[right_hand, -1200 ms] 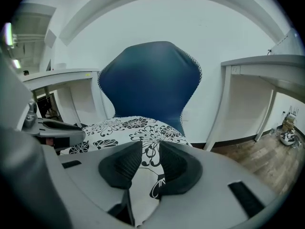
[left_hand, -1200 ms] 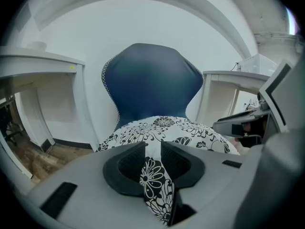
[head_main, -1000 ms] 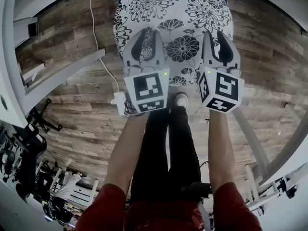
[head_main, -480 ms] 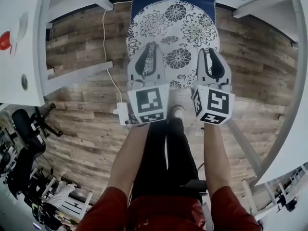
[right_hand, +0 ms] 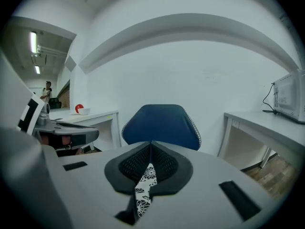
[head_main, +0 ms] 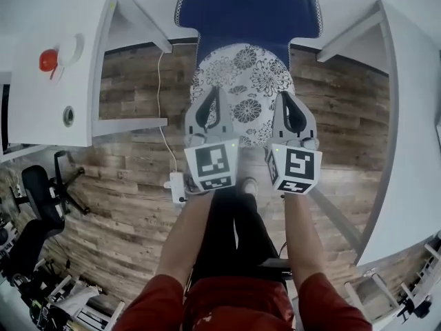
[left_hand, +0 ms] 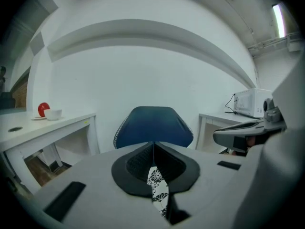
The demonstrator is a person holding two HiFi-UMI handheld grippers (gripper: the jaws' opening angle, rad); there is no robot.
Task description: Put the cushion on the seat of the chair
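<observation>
The left tongs [head_main: 211,103] and right tongs [head_main: 286,106] each clench the floral cushion [head_main: 242,74] by its near edge over the blue chair [head_main: 248,12], so the placing step seems in hand: lower it flat onto the seat, then let go.

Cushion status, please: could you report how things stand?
Left gripper shut on cushion; right gripper likewise. Cushion held before blue chair backrest. Nothing visibly blocking.

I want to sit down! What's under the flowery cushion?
Only wooden floor shows around the cushion, and the blue chair's back rises behind it. The seat itself is covered, so it stays hidden.
</observation>
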